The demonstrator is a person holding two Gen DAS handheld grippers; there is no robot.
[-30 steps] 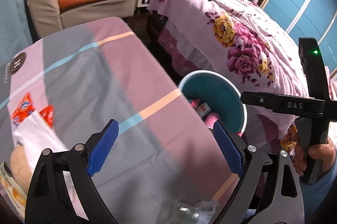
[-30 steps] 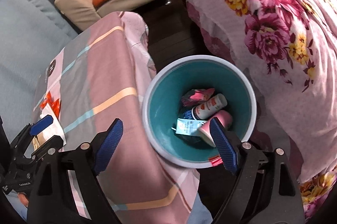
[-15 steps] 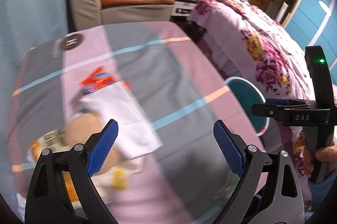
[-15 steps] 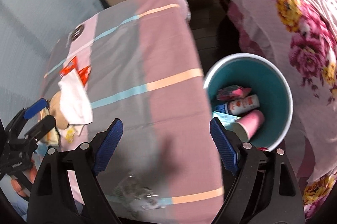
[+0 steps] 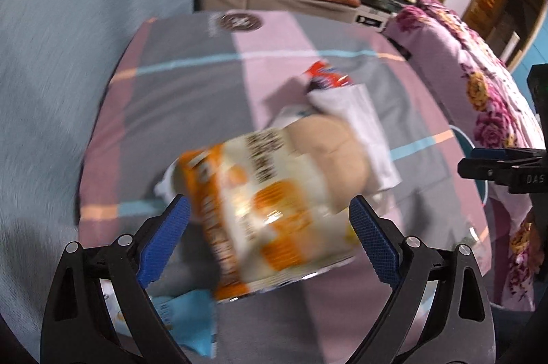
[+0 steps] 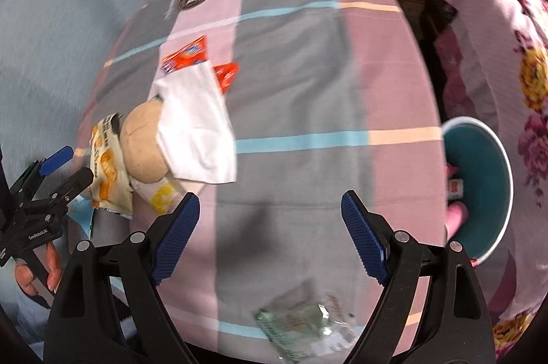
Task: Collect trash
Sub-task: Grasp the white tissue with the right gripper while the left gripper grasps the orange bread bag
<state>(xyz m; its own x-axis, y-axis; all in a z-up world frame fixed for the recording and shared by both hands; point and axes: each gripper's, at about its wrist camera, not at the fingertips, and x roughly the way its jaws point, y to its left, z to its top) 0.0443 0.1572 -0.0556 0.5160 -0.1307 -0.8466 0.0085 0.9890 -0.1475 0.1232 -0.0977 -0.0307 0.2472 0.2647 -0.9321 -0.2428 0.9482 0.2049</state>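
Table cover (image 6: 308,83): matt woven cloth, pink-grey blocks, thin stripes. At 9 o'clock on it, snack bag (image 5: 267,213): glossy orange-and-white plastic film, creased. White sheet (image 6: 197,124): matt paper, soft folds. Red sachets (image 6: 186,55): shiny foil-like wrap. At 6 o'clock, clear wrapper (image 6: 304,326): crinkled see-through plastic. Bin (image 6: 479,192) at 3 o'clock: smooth teal plastic, pale rim. Gripper pads (image 6: 176,233): blue, ridged, rubbery; arms matt black plastic. Bedspread (image 6: 507,62): floral cloth.

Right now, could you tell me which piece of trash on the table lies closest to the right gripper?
The clear crinkled plastic wrapper, alone at the table's near edge just ahead of the right gripper; the orange snack bag, white napkin and red packets cluster far left.
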